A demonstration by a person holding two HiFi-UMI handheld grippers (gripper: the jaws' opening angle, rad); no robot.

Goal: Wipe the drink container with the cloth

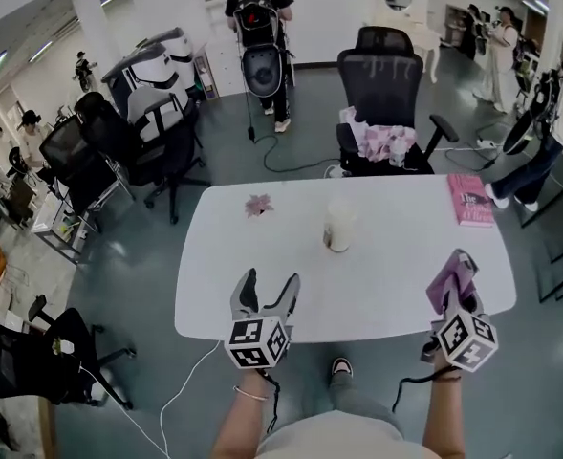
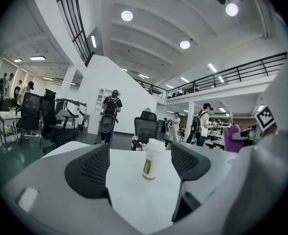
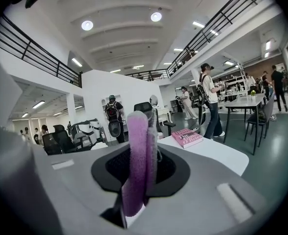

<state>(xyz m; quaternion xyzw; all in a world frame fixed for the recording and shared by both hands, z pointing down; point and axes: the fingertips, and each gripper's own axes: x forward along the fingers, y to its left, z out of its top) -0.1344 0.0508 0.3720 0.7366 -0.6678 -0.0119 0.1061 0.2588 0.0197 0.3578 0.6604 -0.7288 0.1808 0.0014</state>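
Observation:
A pale drink container [image 1: 338, 226] with a white cap stands upright near the middle of the white table [image 1: 262, 275]. In the left gripper view the container [image 2: 153, 159] shows straight ahead between the spread jaws, some way off. My left gripper [image 1: 269, 294] is open and empty over the table's near edge. My right gripper [image 1: 456, 277] hovers at the near right corner, shut on a folded purple cloth [image 1: 450, 275]. The cloth [image 3: 140, 155] stands upright between the jaws in the right gripper view.
A pink book [image 1: 470, 198] lies at the table's far right corner, and a small pink flower-like item [image 1: 258, 204] at the far left. A black office chair [image 1: 382, 94] with pink cloth on its seat stands behind the table. Several people and chairs stand around.

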